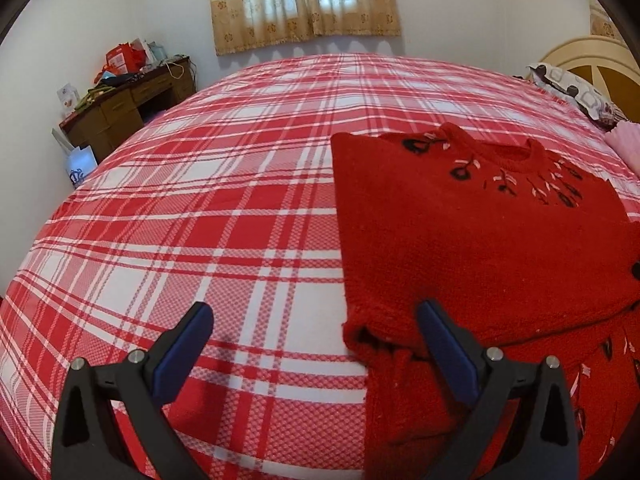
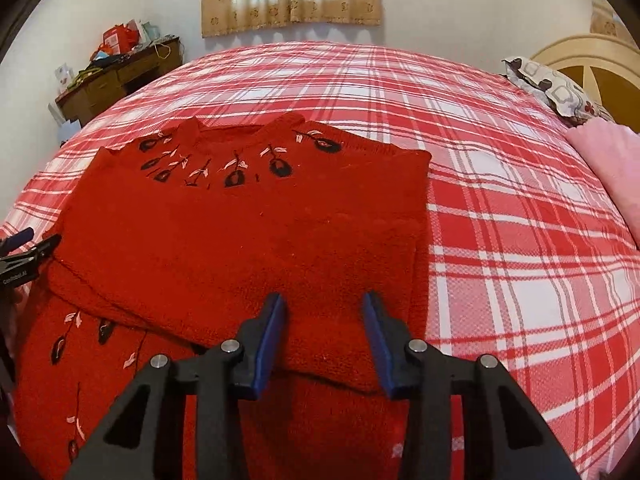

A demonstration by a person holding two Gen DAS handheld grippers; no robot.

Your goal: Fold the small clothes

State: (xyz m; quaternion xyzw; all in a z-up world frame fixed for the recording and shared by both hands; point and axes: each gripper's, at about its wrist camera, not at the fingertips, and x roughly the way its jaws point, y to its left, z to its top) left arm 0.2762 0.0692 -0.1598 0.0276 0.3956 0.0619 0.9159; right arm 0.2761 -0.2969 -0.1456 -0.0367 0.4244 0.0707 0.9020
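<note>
Sweater (image 2: 248,232): red knit, embroidered black/pink flowers at neck. Lies flat on plaid bed (image 2: 520,240), neck toward 12 o'clock, partly folded: upper part lies doubled over a lower layer that shows near the cameras w/ more flower embroidery.

Handling (judged): soft, thick, limp knit, light to moderate wt. No stiffness, so any lifted edge will sag and drag the layer under it. Fuzzy surface, prob. good friction vs pads, little slip. Not fragile, but embroidery could snag. Best hold = folded edge or corner, pinching all layers together; a mid-panel pinch would bunch the cloth.

Left claw (image 1: 316,344): jaws wide apart, empty. Sweater at 1–3 o'clock from it. Rolled near-left corner sits between the fingers, closer to the right finger (image 1: 444,344), which lies over the knit; contact can't be told. Left finger over bare bed.

Right claw (image 2: 326,332): jaws moderately apart, holding nothing. Both fingers sit above the near folded edge of the sweater, cloth filling the gap at 12 o'clock; touching or hovering unclear. Folded corner just at 5 o'clock of the gap, by the right finger.

Left claw also seen in right wrist view at 9 o'clock, at the sweater's left edge.
</note>
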